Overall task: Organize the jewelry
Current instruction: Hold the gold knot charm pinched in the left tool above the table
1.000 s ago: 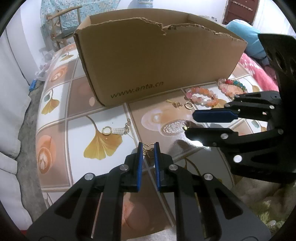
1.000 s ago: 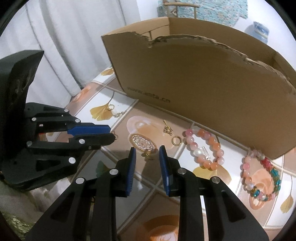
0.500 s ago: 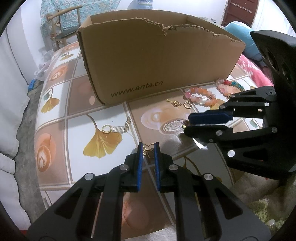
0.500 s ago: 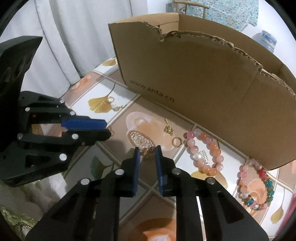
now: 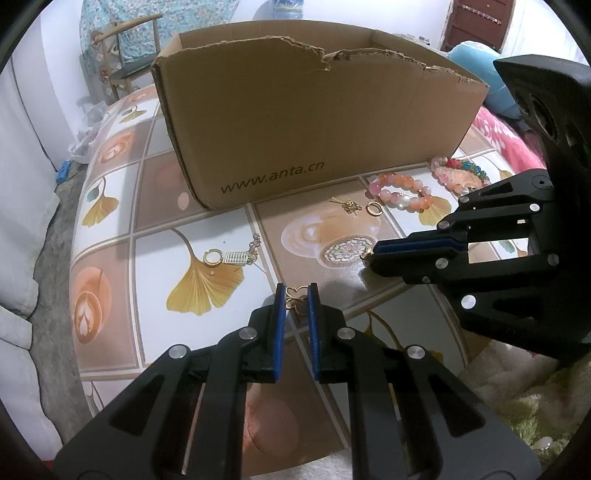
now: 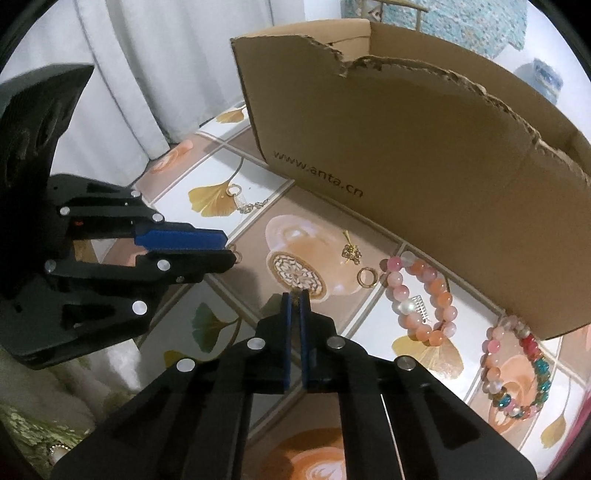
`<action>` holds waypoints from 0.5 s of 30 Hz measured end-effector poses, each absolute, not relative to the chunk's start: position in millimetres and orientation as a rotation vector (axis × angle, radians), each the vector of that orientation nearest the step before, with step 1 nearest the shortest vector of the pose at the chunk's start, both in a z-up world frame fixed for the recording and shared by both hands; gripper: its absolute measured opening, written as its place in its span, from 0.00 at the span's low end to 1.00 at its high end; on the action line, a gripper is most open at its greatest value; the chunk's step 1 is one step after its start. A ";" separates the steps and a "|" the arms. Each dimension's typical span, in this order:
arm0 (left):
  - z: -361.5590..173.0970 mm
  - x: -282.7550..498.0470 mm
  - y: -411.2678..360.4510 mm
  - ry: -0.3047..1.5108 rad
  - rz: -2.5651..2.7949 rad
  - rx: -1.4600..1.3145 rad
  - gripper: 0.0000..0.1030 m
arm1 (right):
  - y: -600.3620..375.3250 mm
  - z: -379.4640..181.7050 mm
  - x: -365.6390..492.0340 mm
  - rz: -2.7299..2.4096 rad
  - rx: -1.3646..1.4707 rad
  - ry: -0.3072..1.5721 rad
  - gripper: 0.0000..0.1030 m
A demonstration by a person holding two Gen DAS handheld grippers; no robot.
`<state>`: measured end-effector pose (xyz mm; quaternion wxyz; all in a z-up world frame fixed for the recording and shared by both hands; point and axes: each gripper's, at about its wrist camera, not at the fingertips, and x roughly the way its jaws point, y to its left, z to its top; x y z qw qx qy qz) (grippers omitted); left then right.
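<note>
I am pinching a small gold clasp point(image 5: 295, 297) between the blue pads of my left tongs point(image 5: 295, 295), low over the tiled tabletop point(image 5: 155, 258). My right tongs point(image 6: 294, 295) have just been closing and are now clamping a tiny gold piece point(image 5: 366, 252) beside the round filigree pendant point(image 6: 297, 275), near the cardboard box point(image 6: 424, 155).

Round table point(image 5: 110, 229) covered in a tile-patterned cloth with ginkgo leaves; white curtain point(image 6: 147, 74) hung behind it. Wooden chair point(image 5: 122, 55) with teal patterned fabric stood by a white wall point(image 5: 55, 74). Grey floor point(image 5: 55, 229) lay below; dark wooden cabinet point(image 5: 476, 22) stood far right.
</note>
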<state>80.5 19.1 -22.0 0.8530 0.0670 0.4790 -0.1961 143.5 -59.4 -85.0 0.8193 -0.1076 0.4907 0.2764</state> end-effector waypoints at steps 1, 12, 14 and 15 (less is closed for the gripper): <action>-22.0 80.4 19.0 1.007 -0.413 0.141 0.10 | -60.7 -84.9 143.9 0.584 -0.218 1.048 0.04; -21.4 80.4 20.1 1.008 -0.414 0.141 0.10 | -69.0 -80.0 147.2 0.546 -0.149 1.061 0.06; -21.6 80.1 19.8 1.008 -0.415 0.138 0.10 | -67.0 -81.9 150.6 0.542 -0.135 1.067 0.09; -21.5 80.0 20.2 1.007 -0.417 0.135 0.11 | -66.3 -82.2 151.4 0.539 -0.133 1.067 0.10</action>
